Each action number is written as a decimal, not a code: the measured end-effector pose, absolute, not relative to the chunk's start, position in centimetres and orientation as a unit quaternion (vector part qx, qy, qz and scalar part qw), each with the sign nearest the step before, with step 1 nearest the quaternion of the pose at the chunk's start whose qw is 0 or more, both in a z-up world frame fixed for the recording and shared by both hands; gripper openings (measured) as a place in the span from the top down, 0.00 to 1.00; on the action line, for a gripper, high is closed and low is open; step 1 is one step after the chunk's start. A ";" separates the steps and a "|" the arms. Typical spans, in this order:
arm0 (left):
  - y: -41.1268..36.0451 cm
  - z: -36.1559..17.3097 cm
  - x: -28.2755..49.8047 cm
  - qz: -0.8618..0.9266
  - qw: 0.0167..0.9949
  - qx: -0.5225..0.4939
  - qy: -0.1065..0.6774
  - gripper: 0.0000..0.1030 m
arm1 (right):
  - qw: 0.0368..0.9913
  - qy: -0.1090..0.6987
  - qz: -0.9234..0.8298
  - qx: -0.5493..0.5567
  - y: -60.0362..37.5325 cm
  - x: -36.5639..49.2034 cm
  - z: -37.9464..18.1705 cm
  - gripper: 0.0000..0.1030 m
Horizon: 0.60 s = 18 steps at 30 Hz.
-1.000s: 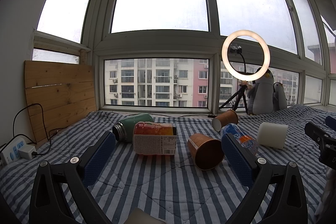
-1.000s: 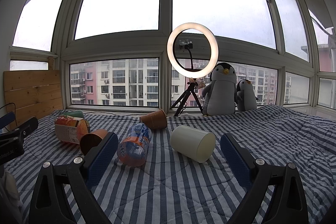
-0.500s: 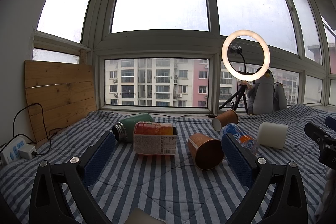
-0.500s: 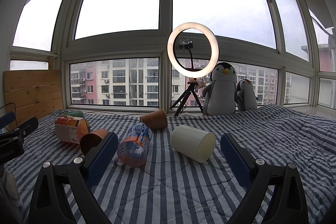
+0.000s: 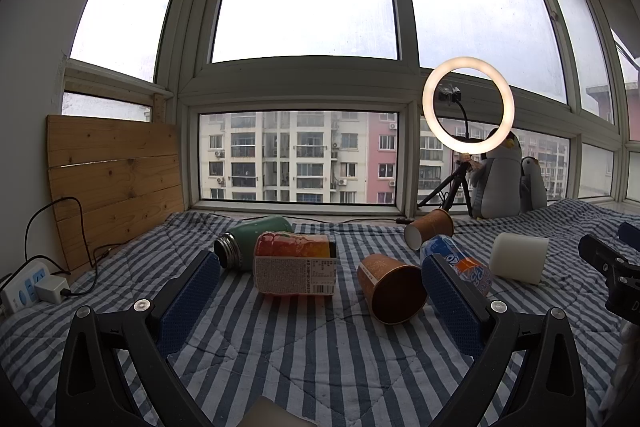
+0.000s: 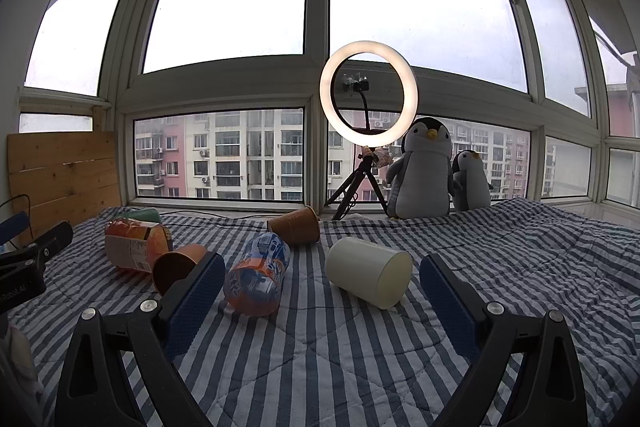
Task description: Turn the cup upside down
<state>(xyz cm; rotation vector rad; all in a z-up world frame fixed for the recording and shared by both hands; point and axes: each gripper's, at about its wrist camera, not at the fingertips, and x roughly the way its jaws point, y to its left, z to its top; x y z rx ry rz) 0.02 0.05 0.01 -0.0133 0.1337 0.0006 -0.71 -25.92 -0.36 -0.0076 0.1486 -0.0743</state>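
A striped quilt (image 6: 520, 267) covers the whole work surface below the windows, with a ring light (image 6: 368, 93) on a tripod and two plush penguins (image 6: 424, 171) at the back. On the quilt lie, all on their sides, a juice bottle (image 5: 296, 269), a green flask (image 5: 256, 239), a soda bottle (image 6: 258, 273), a white cup (image 6: 368, 277) and two copper-coloured cups: the near copper cup (image 5: 390, 293) and the far copper cup (image 6: 296, 225). The left gripper (image 5: 320, 303) hovers with its blue pads wide apart and nothing between them, the near copper cup lying just ahead toward its right pad; the right gripper (image 6: 322, 301) is likewise spread and empty, the white cup ahead of it. Which cup is meant cannot be told, so a wrong pick is the first risk. A cup lying on soft, quilted fabric will likely roll or skid when one pad touches before the other, and the soda bottle lies close enough to be knocked. Thin paper-like walls may crumple under a hard squeeze, and the uneven quilt could tip a cup set down on its rim
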 end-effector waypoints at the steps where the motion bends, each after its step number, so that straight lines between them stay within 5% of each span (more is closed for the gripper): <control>1: 0.0 0.0 0.0 0.000 0.998 -0.007 0.067 0.01 | 0.996 0.075 -0.037 -0.004 -25.9 -0.7 -0.3 0.07; 18: 0.6 -0.7 0.9 0.000 0.996 -0.015 0.084 0.01 | 0.996 0.087 -0.032 -0.003 -25.4 0.0 -1.0 0.03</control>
